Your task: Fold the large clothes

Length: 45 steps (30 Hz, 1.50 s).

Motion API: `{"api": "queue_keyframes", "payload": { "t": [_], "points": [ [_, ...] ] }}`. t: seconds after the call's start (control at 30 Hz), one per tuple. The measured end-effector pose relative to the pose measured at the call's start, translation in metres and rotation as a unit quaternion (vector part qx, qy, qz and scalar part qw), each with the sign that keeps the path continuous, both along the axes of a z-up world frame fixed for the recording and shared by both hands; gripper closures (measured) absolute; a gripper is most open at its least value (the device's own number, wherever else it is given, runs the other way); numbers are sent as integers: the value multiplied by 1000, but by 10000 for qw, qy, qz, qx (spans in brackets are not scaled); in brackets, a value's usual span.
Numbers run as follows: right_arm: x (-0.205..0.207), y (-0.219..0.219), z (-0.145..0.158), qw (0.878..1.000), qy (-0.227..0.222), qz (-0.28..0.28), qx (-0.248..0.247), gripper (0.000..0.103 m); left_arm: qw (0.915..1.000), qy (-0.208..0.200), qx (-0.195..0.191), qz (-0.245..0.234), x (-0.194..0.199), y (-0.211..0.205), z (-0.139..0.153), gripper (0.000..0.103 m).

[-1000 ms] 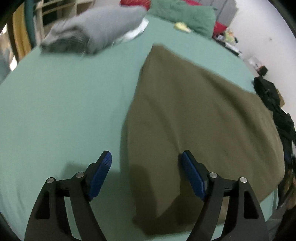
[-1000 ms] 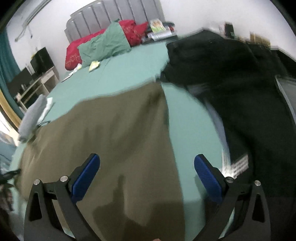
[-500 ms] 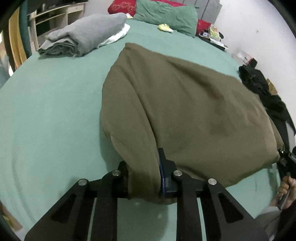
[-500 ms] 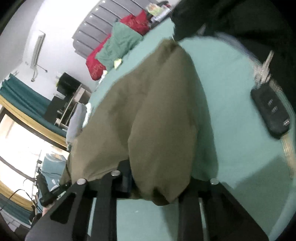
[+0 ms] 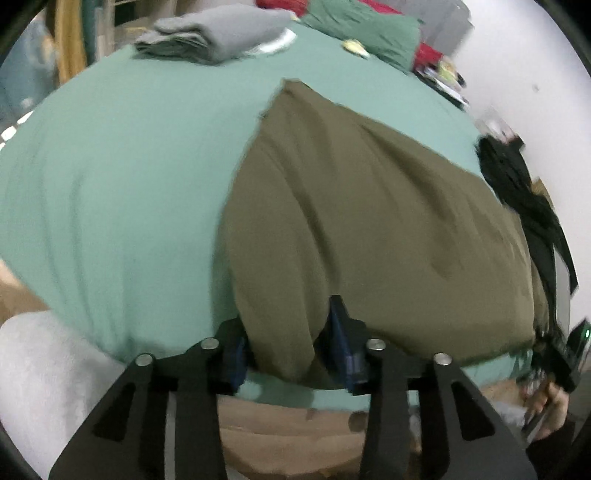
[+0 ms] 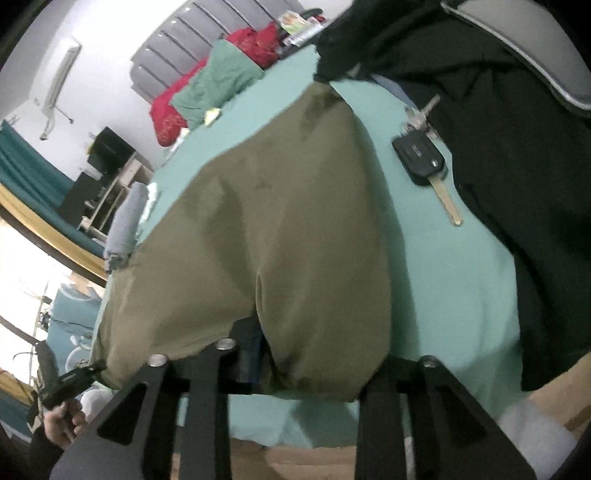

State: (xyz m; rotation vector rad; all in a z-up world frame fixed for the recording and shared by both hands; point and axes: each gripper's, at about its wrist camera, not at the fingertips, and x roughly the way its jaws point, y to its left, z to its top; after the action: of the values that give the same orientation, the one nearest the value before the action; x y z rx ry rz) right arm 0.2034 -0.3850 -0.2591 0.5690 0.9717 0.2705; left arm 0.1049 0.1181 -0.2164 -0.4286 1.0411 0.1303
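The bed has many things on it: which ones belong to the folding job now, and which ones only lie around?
Belonging to the job:
- olive garment
- left gripper, bunched olive cloth between its jaws, which are opening
- right gripper, same

Lying about:
- car key
- black clothes
- folded grey garment
- green pillow

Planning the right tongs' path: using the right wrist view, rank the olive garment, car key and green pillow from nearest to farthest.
1. Olive garment, bunched between the tongs.
2. Car key, upper right on the sheet.
3. Green pillow, far end by the headboard.
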Motion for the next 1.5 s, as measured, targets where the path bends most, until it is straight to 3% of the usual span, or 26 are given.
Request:
{"api": "queue_keyframes", "payload": {
  "t": [0.07,0.13,0.27,0.37,0.47,0.6,0.8,0.9,1.07,1.1,1.13,1.17,1.2,1.43,1.5],
  "points": [
    [5,-1,-4,9999,110,-108,-3,54,9990,-264,260,242,-3,0,19,59],
    [9,-4,-4,9996,176,-243,-4,39,9966,-557,489,373,-5,-6,39,47],
    [14,-4,-2,9991,85,-406,103,29,9884,-1215,913,49,9,-43,79,43],
    [13,-11,-7,9985,63,-496,238,26,9854,-1489,715,-411,34,-79,88,43],
    [14,-20,-14,9968,26,-646,473,24,9862,-1311,376,-937,72,-120,74,43],
    [18,-30,-21,9936,8,-816,787,23,9829,-991,368,-1510,115,-171,41,43],
    [30,-22,-24,9933,33,-406,1082,20,9844,-509,373,-1643,151,-186,-3,43],
    [37,-18,-28,9921,107,-394,1190,19,9855,-188,110,-1685,161,-180,-34,43],
    [46,-4,-25,9877,91,-311,1532,17,9843,-268,430,-1693,155,-195,-49,43],
    [48,-2,-22,9867,30,-277,1604,18,9845,-289,439,-1673,155,-195,-49,43],
    [49,0,-19,9859,-44,-213,1659,27,9845,-316,450,-1668,155,-194,-49,43],
    [50,4,-12,9857,-162,-77,1676,41,9844,-338,462,-1665,155,-193,-50,43],
    [50,8,-6,9868,-266,4,1598,68,9841,-371,500,-1665,154,-193,-50,43],
    [43,48,48,9866,-1065,401,1170,75,9823,-440,612,-1717,157,-195,-49,43],
    [39,66,69,9873,-1288,517,772,75,9815,-351,597,-1786,160,-194,-47,43]
  ]
}}
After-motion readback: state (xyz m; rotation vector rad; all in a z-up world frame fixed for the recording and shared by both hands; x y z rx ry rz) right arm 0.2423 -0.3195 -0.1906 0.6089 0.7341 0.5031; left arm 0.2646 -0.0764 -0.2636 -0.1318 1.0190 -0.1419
